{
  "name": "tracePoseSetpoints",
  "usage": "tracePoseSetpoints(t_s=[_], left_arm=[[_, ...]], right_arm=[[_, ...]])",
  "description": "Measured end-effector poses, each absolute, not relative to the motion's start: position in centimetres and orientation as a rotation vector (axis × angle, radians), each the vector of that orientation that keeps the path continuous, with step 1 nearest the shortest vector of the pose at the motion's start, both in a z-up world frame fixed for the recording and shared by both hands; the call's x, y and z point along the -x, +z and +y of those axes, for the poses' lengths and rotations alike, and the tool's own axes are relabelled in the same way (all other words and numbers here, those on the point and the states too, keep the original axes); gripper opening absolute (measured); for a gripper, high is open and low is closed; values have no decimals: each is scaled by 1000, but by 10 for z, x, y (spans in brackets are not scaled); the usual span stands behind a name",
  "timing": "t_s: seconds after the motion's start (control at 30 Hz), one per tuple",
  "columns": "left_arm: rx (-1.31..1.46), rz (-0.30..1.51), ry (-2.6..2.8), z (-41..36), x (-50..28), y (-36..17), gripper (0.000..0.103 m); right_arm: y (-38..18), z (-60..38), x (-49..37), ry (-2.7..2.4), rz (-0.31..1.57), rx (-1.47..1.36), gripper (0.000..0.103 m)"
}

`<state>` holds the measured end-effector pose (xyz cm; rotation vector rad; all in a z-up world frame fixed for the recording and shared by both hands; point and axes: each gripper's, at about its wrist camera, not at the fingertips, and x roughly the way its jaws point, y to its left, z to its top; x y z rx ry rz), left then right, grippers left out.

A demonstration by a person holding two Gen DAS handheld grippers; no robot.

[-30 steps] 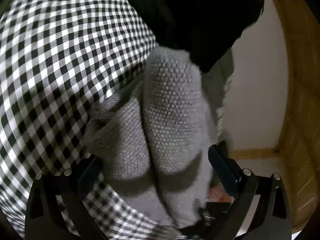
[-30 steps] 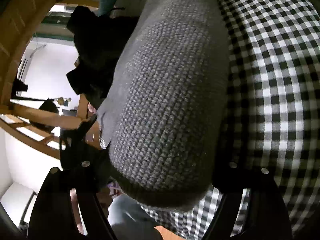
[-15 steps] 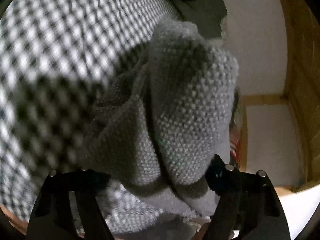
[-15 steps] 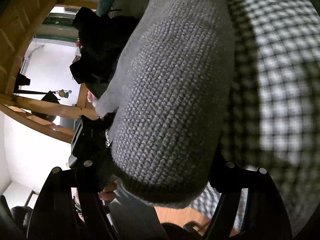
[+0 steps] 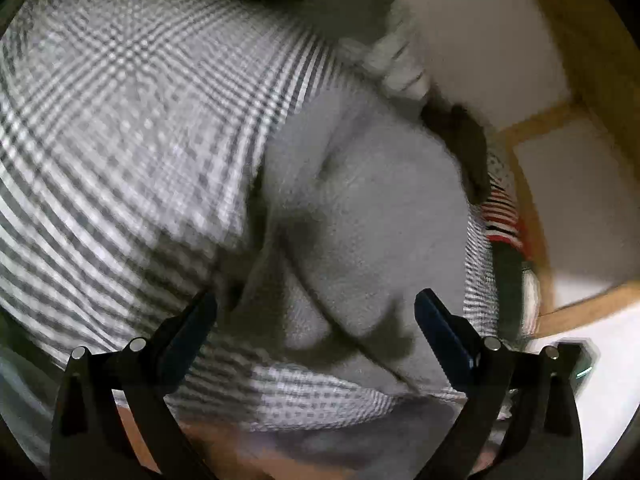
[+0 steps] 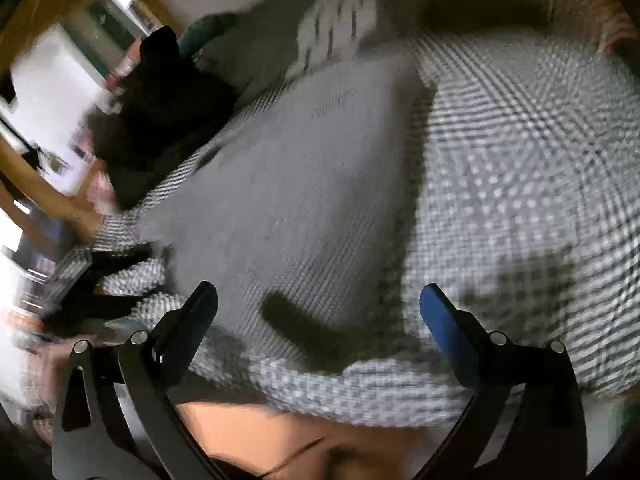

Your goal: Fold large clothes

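A grey knitted garment (image 5: 372, 208) lies folded on a black-and-white checked cloth (image 5: 132, 148). It also shows in the right wrist view (image 6: 304, 184), lying flat on the checked cloth (image 6: 520, 184). My left gripper (image 5: 316, 312) is open, its fingers apart just in front of the garment's near edge. My right gripper (image 6: 318, 304) is open too, fingers apart over the garment's near edge. Neither holds anything. Both views are blurred by motion.
A black garment (image 6: 160, 104) and a striped cloth (image 6: 336, 20) lie at the far side of the cloth. A red-striped item (image 5: 502, 216) lies at the right. A wooden frame (image 5: 576, 60) and white wall stand behind. The wooden tabletop edge (image 6: 256, 428) is near.
Both grippers have let go of the grey garment and pulled back. It was held lifted between the fingers; now it lies flat on the checked cloth.
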<state>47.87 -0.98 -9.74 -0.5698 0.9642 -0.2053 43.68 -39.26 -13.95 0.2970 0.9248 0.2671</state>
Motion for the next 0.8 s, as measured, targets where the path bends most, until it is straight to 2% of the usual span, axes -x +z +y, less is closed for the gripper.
tracePoseSetpoints(t_s=[0.07, 0.13, 0.17, 0.23, 0.3, 0.37, 0.43, 0.63, 0.73, 0.8], left_arm=[[384, 825, -177, -24, -471, -59, 97], [229, 747, -203, -51, -476, -37, 97], [161, 742, -219, -64, -487, -37, 97], [-12, 806, -214, -96, -516, -53, 97], [-190, 964, -161, -121, -547, -99, 97], [-183, 950, -155, -110, -551, -121, 99], [-131, 924, -160, -97, -539, -109, 99], [13, 874, -179, -60, -447, -67, 98], [47, 887, -207, -50, -407, -60, 98], [21, 876, -218, -59, -370, -75, 98]], right_arm=[[-132, -379, -448, 247, 921, -252, 100], [-148, -359, -472, 178, 1029, -185, 100], [-171, -348, -486, 151, 1150, -159, 99], [-193, -340, -491, 152, 1187, -161, 99], [-201, -345, -484, 161, 1128, -215, 99], [-199, -360, -476, 150, 1103, -336, 100], [-186, -368, -457, 119, 1048, -365, 100], [-143, -357, -387, 30, 934, -219, 100], [-131, -348, -358, 18, 935, -202, 100], [-122, -337, -336, 6, 938, -156, 100]])
